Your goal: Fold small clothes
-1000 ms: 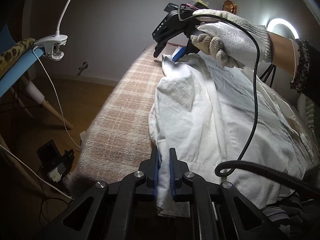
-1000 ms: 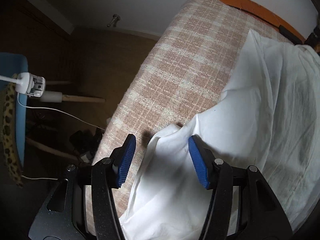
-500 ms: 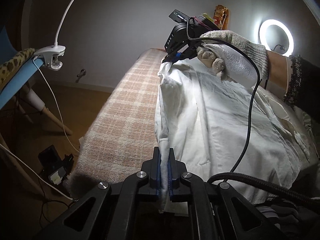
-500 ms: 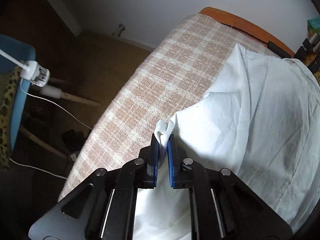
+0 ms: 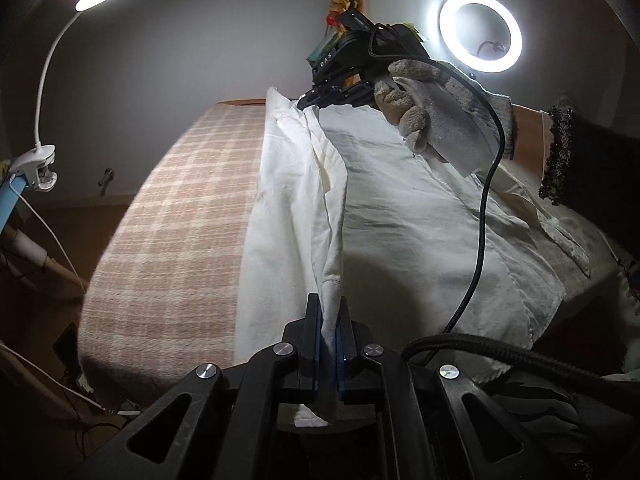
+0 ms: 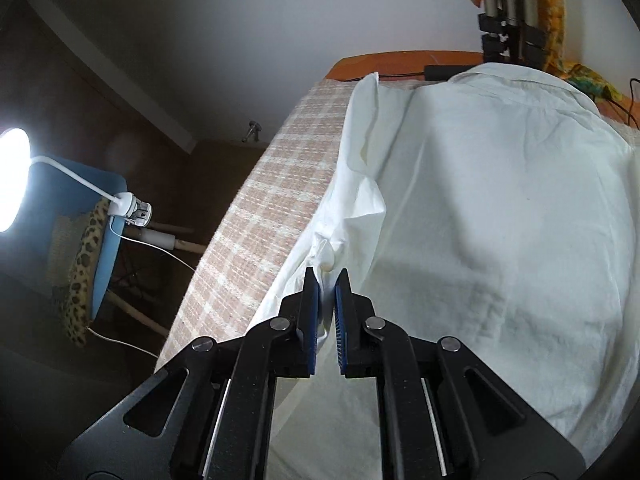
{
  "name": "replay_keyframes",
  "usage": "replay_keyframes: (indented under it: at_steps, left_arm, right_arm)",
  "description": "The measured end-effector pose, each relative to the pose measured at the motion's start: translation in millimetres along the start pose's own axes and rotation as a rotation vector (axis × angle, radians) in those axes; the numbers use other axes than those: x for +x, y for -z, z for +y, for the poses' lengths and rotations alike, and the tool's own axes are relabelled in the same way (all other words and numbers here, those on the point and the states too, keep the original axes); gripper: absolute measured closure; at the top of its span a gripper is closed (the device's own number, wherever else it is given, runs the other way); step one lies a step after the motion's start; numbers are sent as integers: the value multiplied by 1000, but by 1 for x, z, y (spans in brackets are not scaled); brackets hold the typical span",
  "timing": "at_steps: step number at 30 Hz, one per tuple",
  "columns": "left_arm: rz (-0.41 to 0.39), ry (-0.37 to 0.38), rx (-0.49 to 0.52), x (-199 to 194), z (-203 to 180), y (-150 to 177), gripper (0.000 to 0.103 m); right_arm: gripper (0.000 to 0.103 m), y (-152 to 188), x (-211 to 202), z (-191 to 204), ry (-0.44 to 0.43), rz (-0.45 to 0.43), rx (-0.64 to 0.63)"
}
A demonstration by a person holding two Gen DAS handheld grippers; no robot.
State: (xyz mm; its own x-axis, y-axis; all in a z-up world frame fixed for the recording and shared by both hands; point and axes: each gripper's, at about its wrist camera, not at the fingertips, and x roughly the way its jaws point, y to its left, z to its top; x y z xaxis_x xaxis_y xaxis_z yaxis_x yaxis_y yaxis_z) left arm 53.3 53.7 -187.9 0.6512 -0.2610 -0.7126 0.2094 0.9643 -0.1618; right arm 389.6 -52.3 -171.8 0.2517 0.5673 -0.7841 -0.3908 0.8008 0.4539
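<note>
A white shirt (image 5: 420,216) lies spread on a pink plaid cloth (image 5: 188,216) that covers the table. My left gripper (image 5: 330,312) is shut on the near left edge of the shirt and holds it up. My right gripper (image 5: 306,103), held in a gloved hand, is shut on the far left edge of the shirt. The edge is stretched between the two grippers and lifted off the cloth. In the right wrist view the right gripper (image 6: 327,280) pinches a bunched fold of the shirt (image 6: 480,200) beside the plaid cloth (image 6: 276,216).
A clip-on lamp (image 5: 38,162) stands at the left, with a blue chair (image 6: 88,216) and leopard cushion below it. A ring light (image 5: 480,32) glows behind the table. A black cable (image 5: 486,216) hangs from the right gripper across the shirt. The floor lies left of the table.
The right gripper closed on the shirt's far edge. Both grippers then rose, lifting the left edge of the shirt off the plaid cloth and pulling it taut.
</note>
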Motion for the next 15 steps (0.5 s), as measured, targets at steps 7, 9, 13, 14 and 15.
replay_keyframes:
  at_steps: [7, 9, 13, 14, 15]
  left_arm:
    - [56, 45, 37, 13, -26, -2, 100]
    - [68, 72, 32, 17, -30, -3, 98]
    - [95, 115, 48, 21, -36, -2, 83]
    - [98, 117, 61, 21, -38, -1, 82]
    - [97, 109, 73, 20, -40, 0, 81]
  right_arm:
    - [95, 13, -1, -31, 52, 9, 33]
    - [95, 15, -1, -43, 61, 14, 55]
    - [95, 16, 3, -53, 100, 19, 66]
    - [95, 17, 4, -55, 117, 25, 59]
    - [95, 19, 6, -54, 137, 33, 50]
